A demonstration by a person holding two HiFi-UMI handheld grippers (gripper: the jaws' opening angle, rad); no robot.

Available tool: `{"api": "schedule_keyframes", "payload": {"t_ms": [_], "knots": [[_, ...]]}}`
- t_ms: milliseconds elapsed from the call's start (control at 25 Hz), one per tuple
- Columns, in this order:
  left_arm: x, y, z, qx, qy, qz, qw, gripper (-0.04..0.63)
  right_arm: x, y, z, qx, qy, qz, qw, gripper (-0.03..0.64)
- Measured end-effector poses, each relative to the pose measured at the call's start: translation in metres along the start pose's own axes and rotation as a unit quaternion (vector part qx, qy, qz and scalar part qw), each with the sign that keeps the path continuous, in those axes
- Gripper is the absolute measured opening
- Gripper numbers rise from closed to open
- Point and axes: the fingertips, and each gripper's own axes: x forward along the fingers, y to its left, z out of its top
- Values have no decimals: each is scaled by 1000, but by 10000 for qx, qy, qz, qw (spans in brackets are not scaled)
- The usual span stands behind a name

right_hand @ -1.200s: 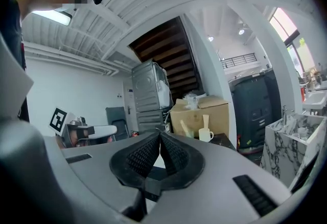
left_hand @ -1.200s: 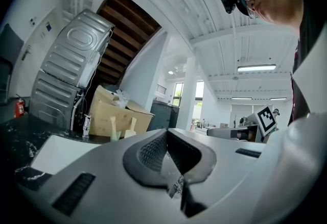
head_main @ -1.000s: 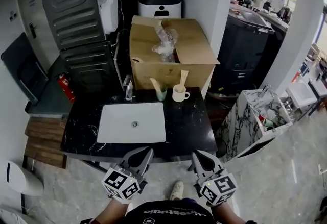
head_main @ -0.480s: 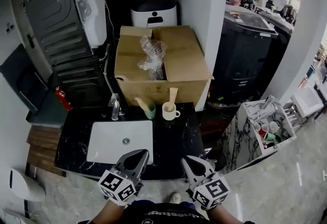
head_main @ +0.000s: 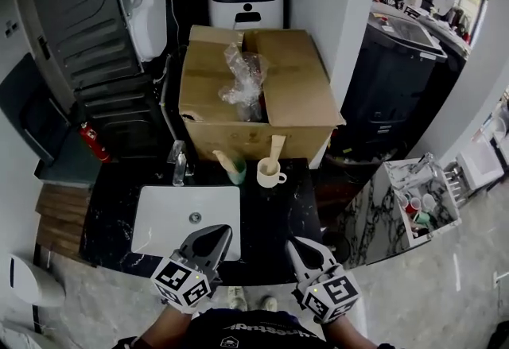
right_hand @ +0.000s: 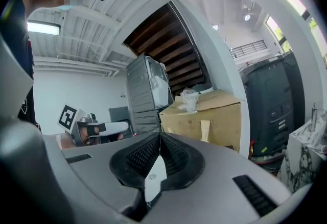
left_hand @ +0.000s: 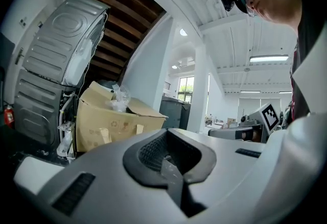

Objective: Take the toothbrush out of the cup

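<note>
Two grey grippers, both clamped shut on nothing. The left gripper [head_main: 213, 234] and right gripper [head_main: 299, 246] have come forward over the front edge of the black marble counter [head_main: 274, 208]. The pale wooden toothbrush [head_main: 275, 149] stands in the cream ceramic mug [head_main: 269, 174] at the back, well apart from them, so I reckon the actual reach hasn't started.

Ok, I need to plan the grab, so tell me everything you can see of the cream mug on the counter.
The cream mug is small and pale, ceramic by its look, with a loop handle on its right side. It stands upright near the back of the black marbled counter, right of the green cup and apart from it, in front of the cardboard box. A pale toothbrush stands in it, leaning slightly right. Nothing else touches it.
</note>
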Motion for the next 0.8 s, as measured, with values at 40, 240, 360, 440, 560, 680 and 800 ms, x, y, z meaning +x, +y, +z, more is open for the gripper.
{"api": "schedule_keyframes", "payload": {"t_ms": [40, 240, 360, 440, 560, 680, 800], "knots": [[2, 7, 1, -33, -10, -36, 10000, 15, 6, 1, 2, -25, 9, -35, 10000, 38], [5, 44, 16, -83, -169, -198, 9996, 15, 42, 8, 17, -167, 2, -174, 9997, 38], [3, 67, 24, -102, -243, -276, 9993, 15, 65, 16, 27, -239, -57, -222, 9995, 38], [2, 81, 28, -118, -281, -319, 9990, 15, 78, 22, 31, -262, -78, -258, 9993, 38], [2, 101, 31, -172, -341, -385, 9985, 15, 94, 29, 33, -331, -76, -313, 9989, 38], [6, 116, 29, -229, -329, -453, 9982, 15, 103, 31, 31, -325, -60, -436, 9985, 38], [12, 124, 26, -305, -295, -504, 9978, 15, 107, 26, 29, -294, -24, -587, 9978, 38]]}}
